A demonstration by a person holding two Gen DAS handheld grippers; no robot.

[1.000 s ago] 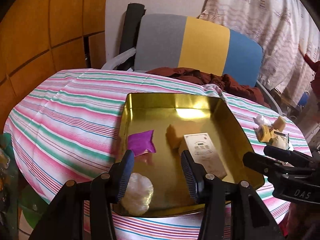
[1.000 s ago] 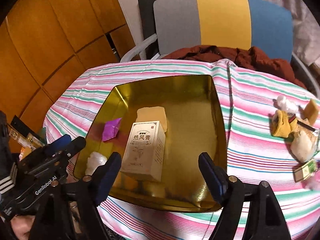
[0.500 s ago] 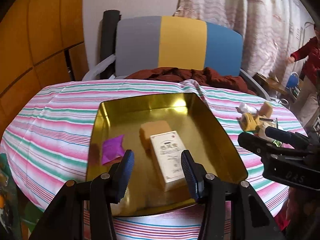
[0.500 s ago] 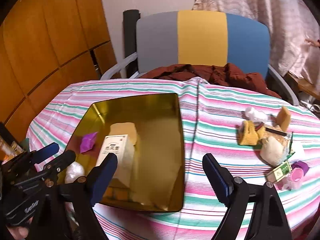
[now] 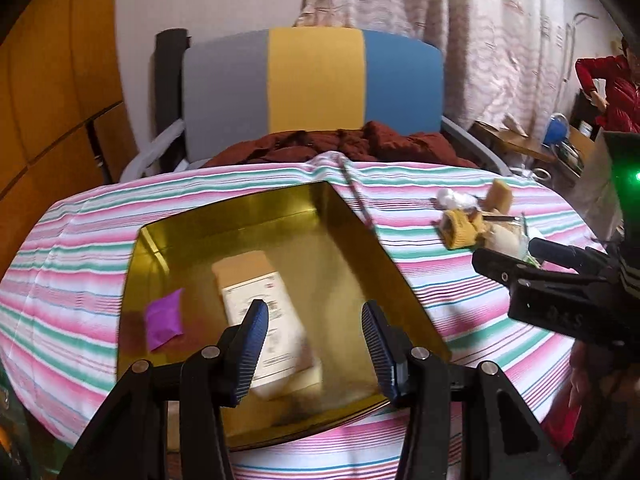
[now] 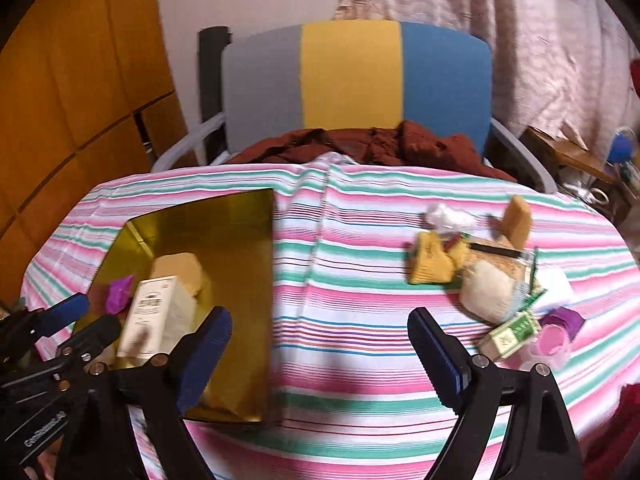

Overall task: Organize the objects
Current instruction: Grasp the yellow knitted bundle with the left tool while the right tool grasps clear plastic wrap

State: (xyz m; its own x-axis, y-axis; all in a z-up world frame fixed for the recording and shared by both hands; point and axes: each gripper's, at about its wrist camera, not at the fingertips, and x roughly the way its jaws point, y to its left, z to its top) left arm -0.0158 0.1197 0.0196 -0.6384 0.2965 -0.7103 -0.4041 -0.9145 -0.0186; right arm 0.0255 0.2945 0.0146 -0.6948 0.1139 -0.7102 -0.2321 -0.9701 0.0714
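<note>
Nearest the cameras, the left hand-held gripper (image 5: 312, 344) is seen with its jaws partly apart and nothing between them, hanging over the gold tray (image 5: 352, 236). The right hand-held gripper (image 6: 320, 352) has just been opening; its jaws stand wide apart over bare striped cloth, with nothing held. Within the tray, a white carton (image 5: 268, 328) lies beside a purple packet (image 5: 164, 318). Farther off, on the right side of the bench (image 6: 340, 280), a loose pile is left to be sorted: a small green box (image 6: 510, 334), a pale soft pouch (image 6: 490, 290), a yellow knitted piece (image 6: 430, 262) and a tan block (image 6: 518, 220). The green box is judged light and stiff, best taken across its long flat sides. The pouch is likely soft and yielding, so a grip across its middle would be needed.
</note>
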